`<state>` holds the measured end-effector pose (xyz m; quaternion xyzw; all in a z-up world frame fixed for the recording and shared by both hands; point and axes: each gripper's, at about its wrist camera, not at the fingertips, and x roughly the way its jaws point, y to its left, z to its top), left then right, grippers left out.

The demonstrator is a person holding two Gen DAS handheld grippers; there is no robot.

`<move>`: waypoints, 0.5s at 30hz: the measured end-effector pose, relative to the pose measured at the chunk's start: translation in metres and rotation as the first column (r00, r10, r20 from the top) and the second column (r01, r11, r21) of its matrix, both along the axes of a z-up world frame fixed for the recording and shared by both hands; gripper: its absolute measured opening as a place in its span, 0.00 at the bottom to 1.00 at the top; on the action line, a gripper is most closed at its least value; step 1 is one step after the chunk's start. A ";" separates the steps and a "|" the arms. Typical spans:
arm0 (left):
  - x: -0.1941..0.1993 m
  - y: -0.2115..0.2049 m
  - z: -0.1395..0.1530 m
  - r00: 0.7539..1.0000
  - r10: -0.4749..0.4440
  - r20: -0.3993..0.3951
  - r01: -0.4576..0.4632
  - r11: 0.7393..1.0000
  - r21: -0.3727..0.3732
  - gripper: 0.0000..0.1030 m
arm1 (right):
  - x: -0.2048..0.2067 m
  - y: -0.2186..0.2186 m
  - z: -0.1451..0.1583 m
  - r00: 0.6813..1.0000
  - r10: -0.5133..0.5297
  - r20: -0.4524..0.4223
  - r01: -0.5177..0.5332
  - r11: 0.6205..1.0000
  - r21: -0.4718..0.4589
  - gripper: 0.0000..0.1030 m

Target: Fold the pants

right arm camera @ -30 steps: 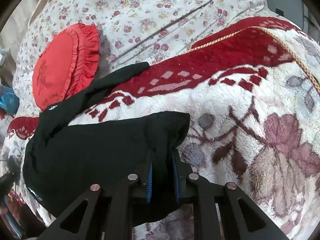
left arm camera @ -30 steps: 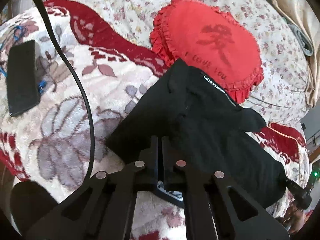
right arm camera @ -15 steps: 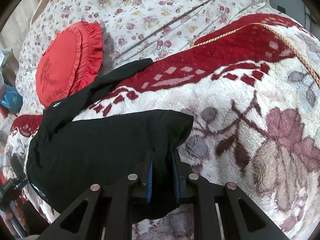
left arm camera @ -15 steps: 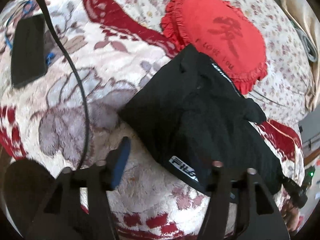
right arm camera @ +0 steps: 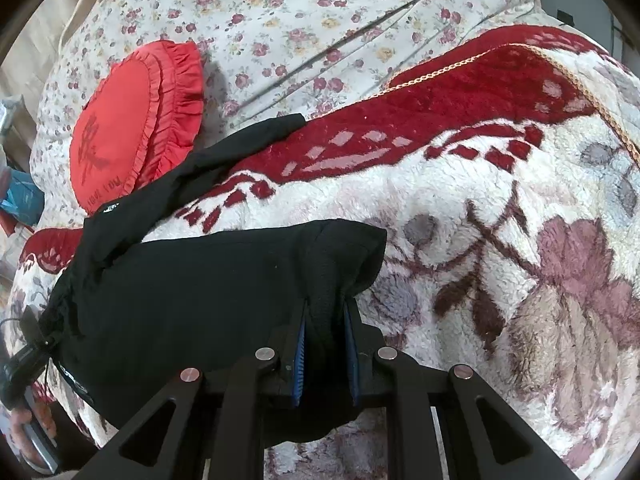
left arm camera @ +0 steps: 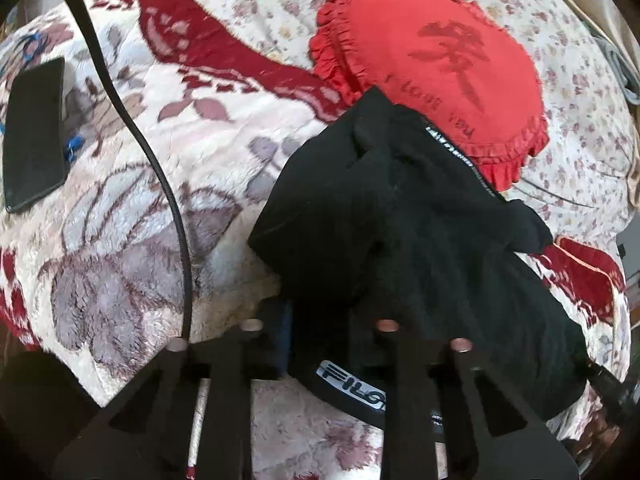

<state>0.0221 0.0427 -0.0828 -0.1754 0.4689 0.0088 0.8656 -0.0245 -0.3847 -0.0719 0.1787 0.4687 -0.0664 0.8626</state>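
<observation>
Pants (left arm camera: 404,240) regripped, left gripper (left arm camera: 320,328) jaws narrowed

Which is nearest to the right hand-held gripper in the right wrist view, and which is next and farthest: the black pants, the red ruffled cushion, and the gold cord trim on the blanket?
1. The black pants: clamped in the right hand-held gripper, spreading left.
2. The red ruffled cushion: upper left, beyond the pants.
3. The gold cord trim: upper right on the blanket; too close to call against the cushion.

right gripper (right arm camera: 325,336) | clamps black pants (right arm camera: 192,292) | on blanket (right arm camera: 500,248)
</observation>
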 end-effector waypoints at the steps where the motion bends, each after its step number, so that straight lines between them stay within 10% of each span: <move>1: -0.001 -0.001 0.003 1.000 -0.003 0.006 0.003 1.000 0.005 0.14 | 0.000 0.000 0.001 1.000 0.000 0.003 0.000 1.000 0.000 0.14; 15: -0.033 0.015 -0.002 0.999 0.010 -0.032 -0.010 1.000 0.002 0.12 | 0.001 0.001 -0.007 0.998 0.019 -0.060 -0.020 1.000 -0.012 0.14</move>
